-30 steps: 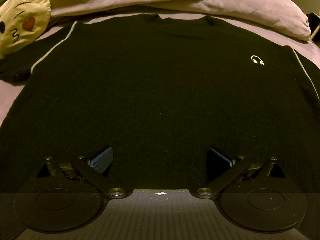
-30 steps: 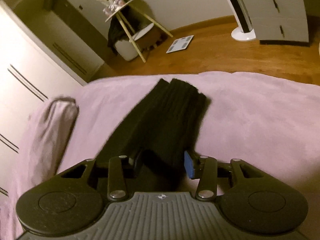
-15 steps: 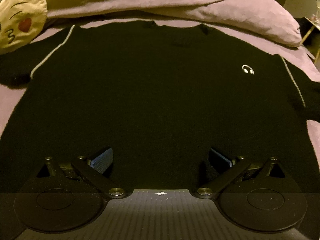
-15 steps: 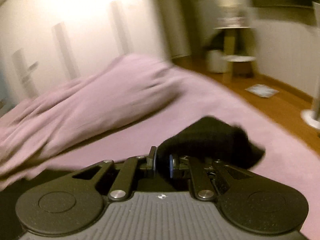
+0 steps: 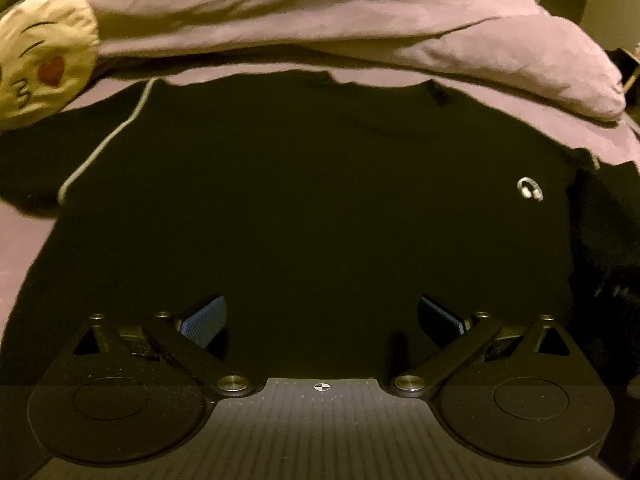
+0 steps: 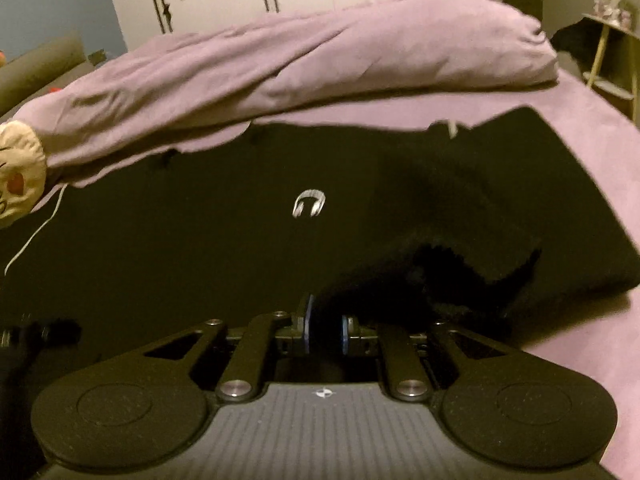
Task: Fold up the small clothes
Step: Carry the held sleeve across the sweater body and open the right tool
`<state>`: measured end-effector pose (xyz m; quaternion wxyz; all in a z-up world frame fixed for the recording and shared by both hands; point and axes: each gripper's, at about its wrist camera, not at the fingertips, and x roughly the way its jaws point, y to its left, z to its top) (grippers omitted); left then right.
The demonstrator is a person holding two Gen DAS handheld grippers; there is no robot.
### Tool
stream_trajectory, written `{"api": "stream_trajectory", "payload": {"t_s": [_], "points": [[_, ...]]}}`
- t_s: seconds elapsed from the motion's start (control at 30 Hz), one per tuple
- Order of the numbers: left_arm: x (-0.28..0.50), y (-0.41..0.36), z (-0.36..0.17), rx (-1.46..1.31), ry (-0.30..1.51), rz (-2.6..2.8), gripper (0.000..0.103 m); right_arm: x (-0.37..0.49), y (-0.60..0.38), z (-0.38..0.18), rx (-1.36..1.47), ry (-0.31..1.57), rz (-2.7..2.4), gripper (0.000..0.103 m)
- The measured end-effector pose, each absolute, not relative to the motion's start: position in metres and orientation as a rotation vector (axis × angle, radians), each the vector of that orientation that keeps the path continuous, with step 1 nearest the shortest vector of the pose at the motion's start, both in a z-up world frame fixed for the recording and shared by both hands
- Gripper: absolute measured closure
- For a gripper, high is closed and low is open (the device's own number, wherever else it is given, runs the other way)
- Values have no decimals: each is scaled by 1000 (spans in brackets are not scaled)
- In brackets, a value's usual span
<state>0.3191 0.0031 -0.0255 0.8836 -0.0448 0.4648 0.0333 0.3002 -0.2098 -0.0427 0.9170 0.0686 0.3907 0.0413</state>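
The right hand-held gripper (image 6: 324,330) pinches the black sweater's (image 6: 200,240) sleeve (image 6: 420,280), its jaws easing slightly apart. The left hand-held gripper (image 5: 320,320) hovers wide open and empty; the sweater lies flat on the bed (image 6: 580,128) just ahead.

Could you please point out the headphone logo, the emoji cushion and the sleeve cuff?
headphone logo (image 6: 307,203): right wrist view, its middle.
emoji cushion (image 5: 44,60): left wrist view, its face.
sleeve cuff (image 6: 384,280): right wrist view, fabric ahead of the pads.
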Motion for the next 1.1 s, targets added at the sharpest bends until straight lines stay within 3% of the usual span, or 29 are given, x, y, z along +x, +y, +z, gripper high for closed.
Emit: {"api": "stream_trajectory", "payload": {"t_s": [0.07,0.17,0.33,0.6,0.7,0.83,0.9,1.03,1.1], "points": [[324,-6,-21,-96,947,23,0,293,-216,-35,200,787,138,71],[332,-25,-16,-97,922,-63,0,273,-229,-22,294,741,144,60],[343,-59,-10,-64,883,-172,0,250,-267,-9,451,658,30,60],[344,-63,-23,-63,918,-161,0,307,-283,-29,750,697,82,60],[338,-58,-25,-49,938,-175,0,298,-285,-14,798,584,78,59],[332,-49,-23,-14,919,-182,0,276,-304,-13,726,567,-185,47],[332,-44,-23,-19,918,-173,0,279,-317,-27,830,613,-205,47],[333,-39,-23,-38,921,-139,0,302,-302,-40,952,673,-28,47],[331,-40,-23,-30,911,-122,0,303,-291,-33,1030,603,163,47]]}}
